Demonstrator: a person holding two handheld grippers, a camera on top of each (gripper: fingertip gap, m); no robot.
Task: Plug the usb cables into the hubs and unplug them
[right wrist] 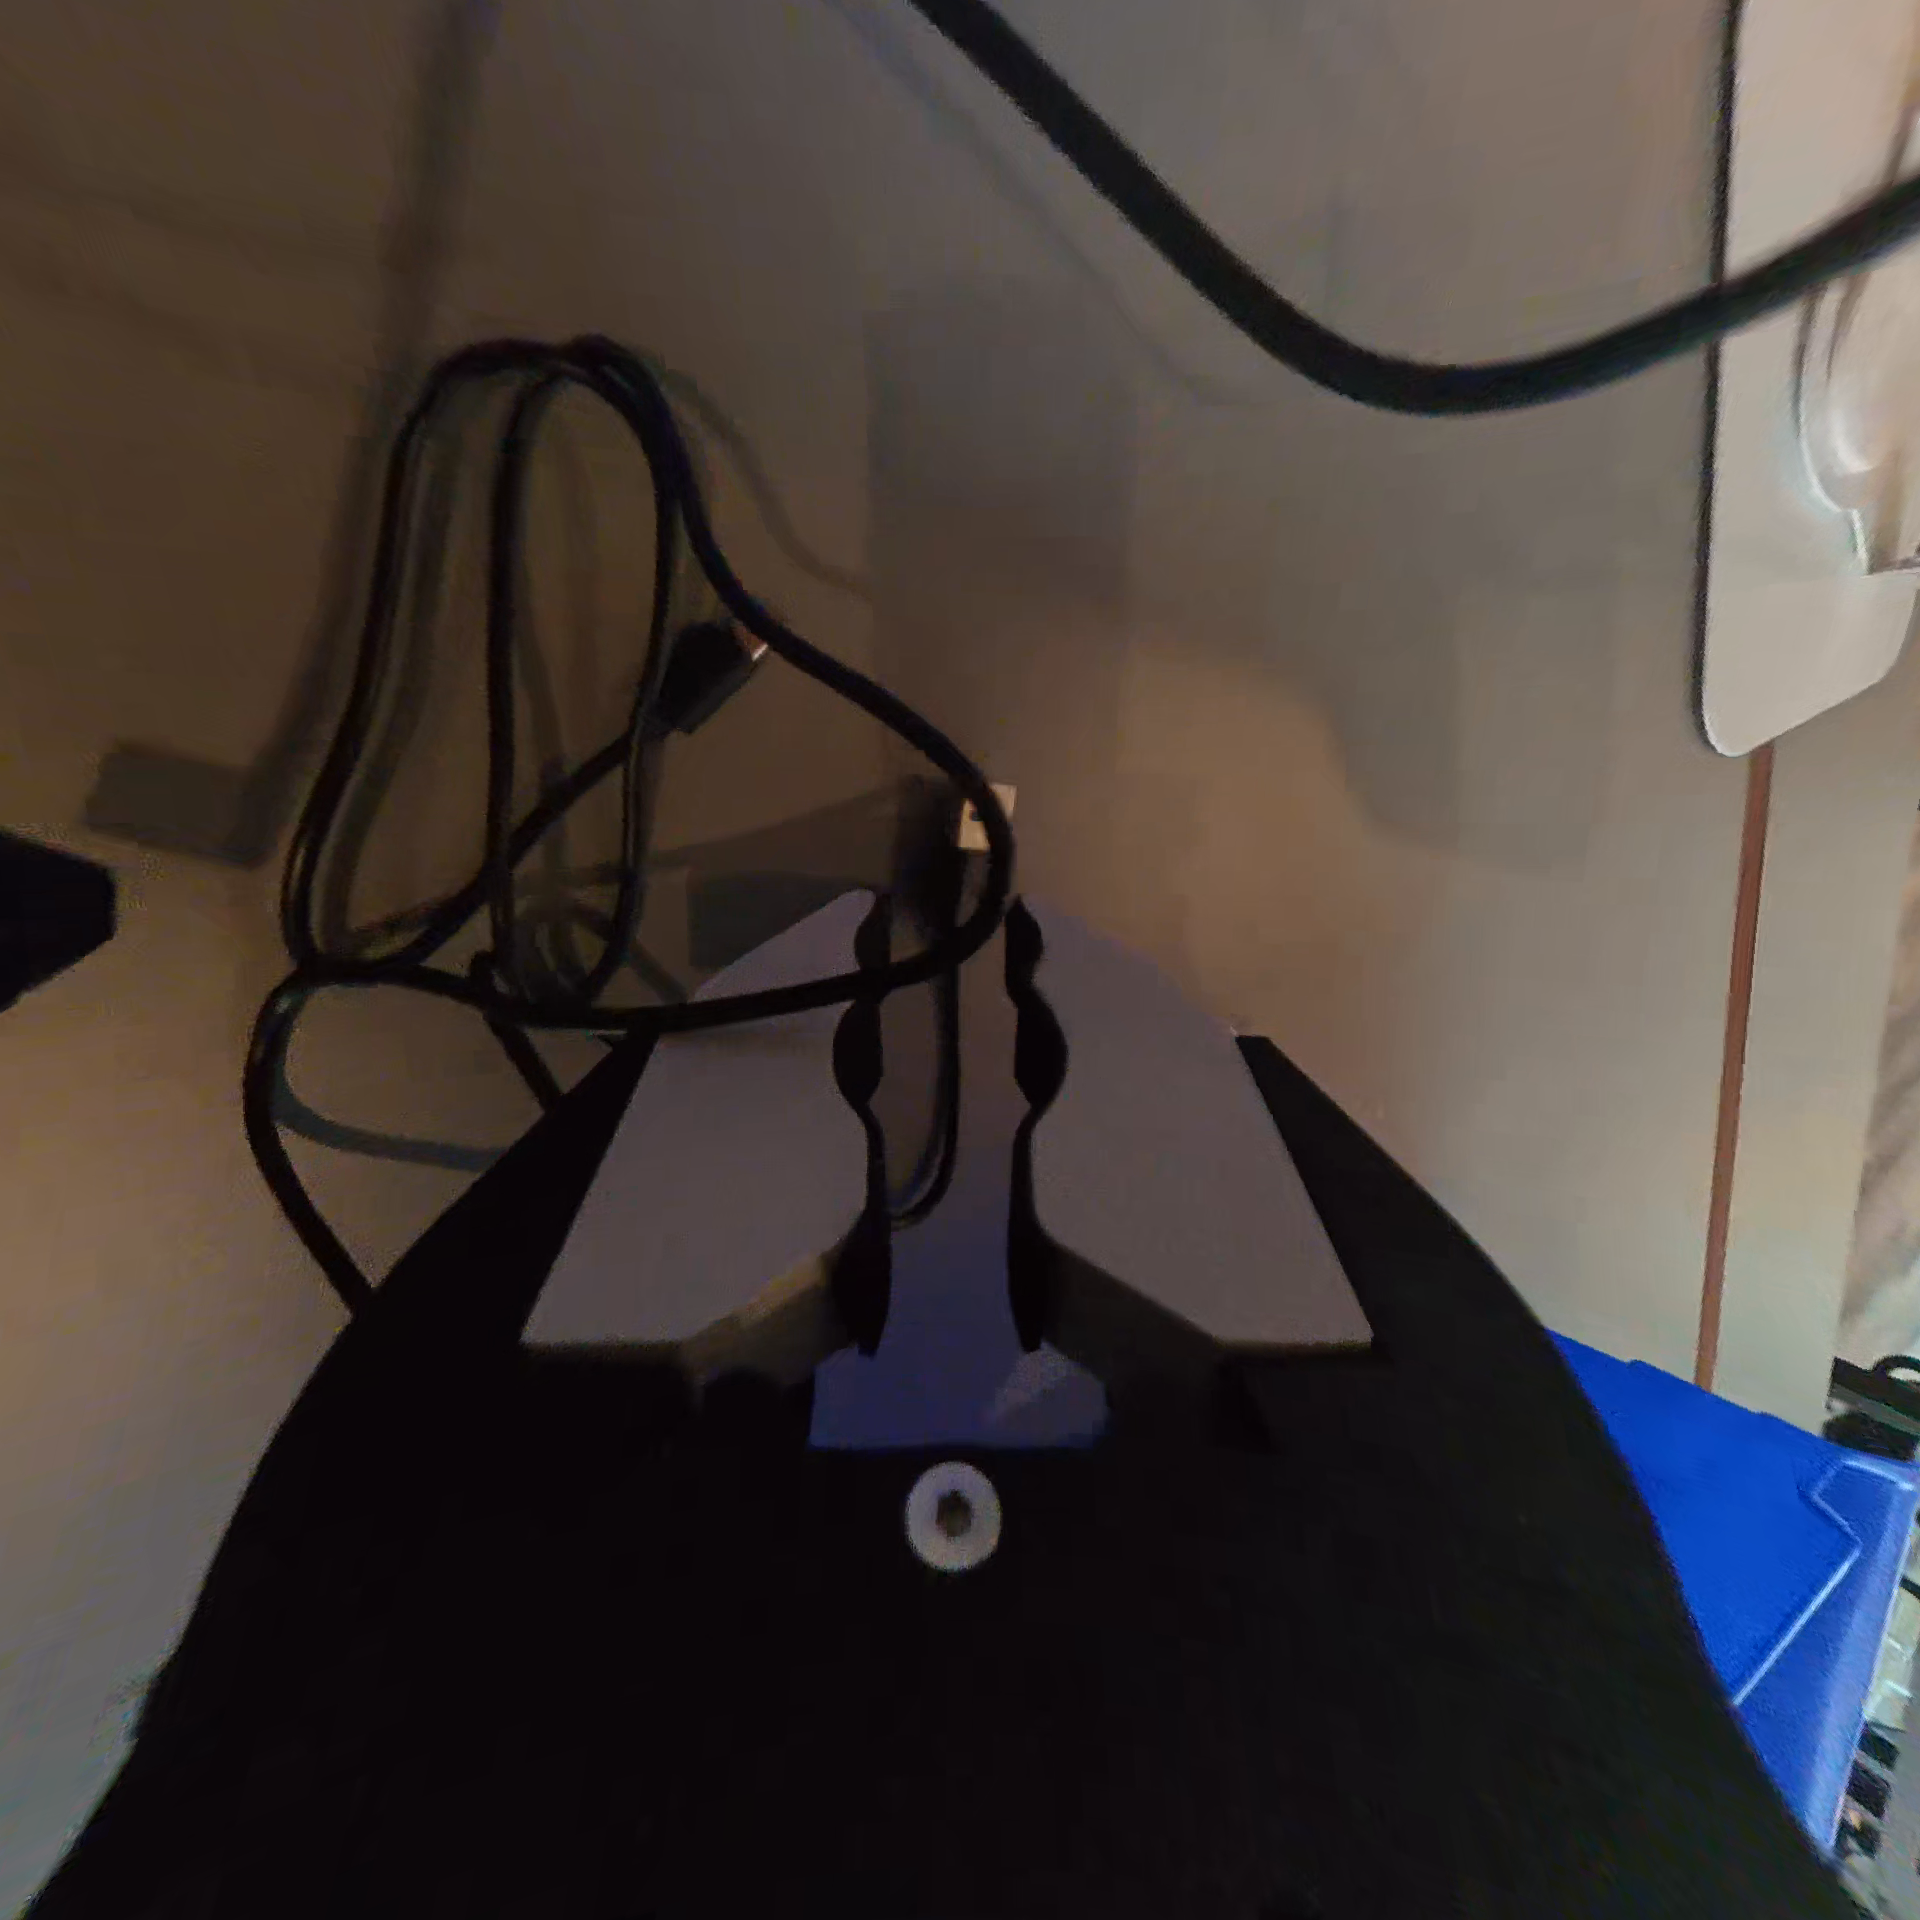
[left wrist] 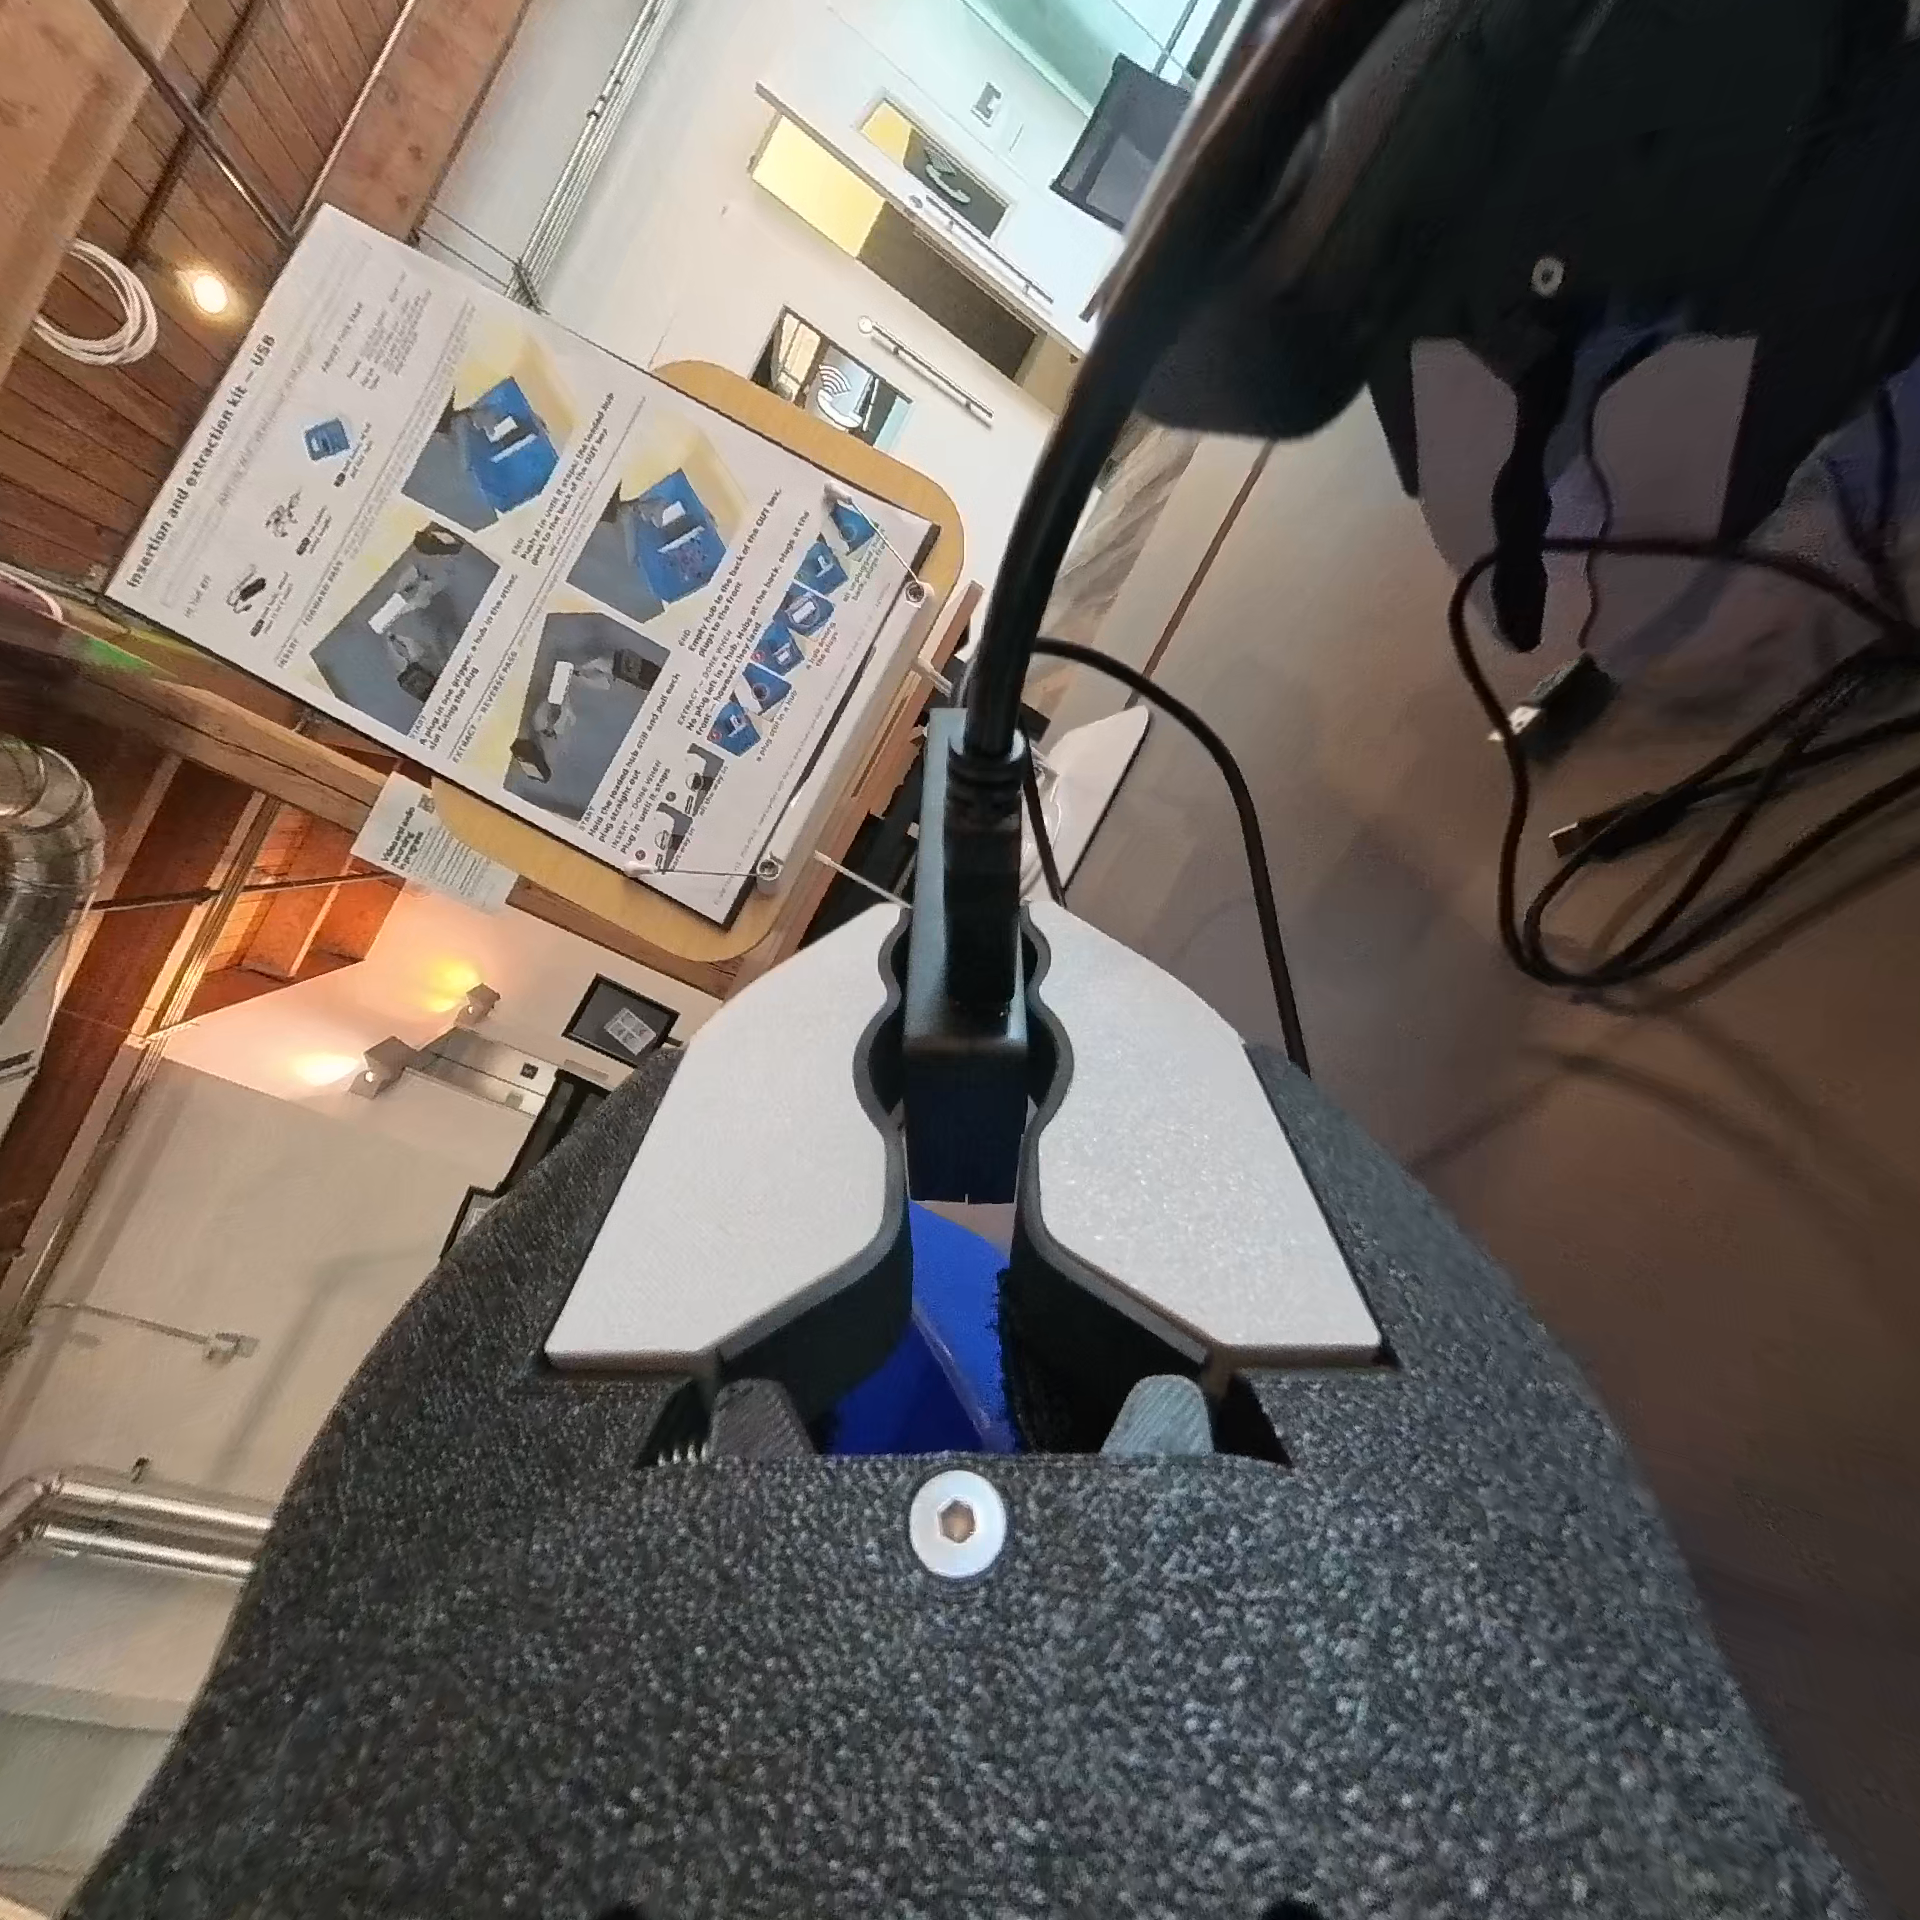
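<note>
left claw (left wrist: 961, 1039) pinching 1 slim black rectangular usb hub (left wrist: 961, 997), thick black cable (left wrist: 1049, 499) rising from its end, lifted off tabletop (left wrist: 1558, 1247) | right claw (right wrist: 945, 997) spread, empty, over 1 tangle of thin black usb cables (right wrist: 540, 727) | 1 blue plastic bin (right wrist: 1745, 1538) right | 1 printed instruction poster (left wrist: 520, 582), text skipped

Lab or workshop, instruction poster (left wrist: 520, 582) on board, exposed ducting (left wrist: 47, 883), wood ceiling

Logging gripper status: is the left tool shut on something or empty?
Shut. The left tool clamps a black USB hub between its fingers, the hub's black cable arching away above.
</note>
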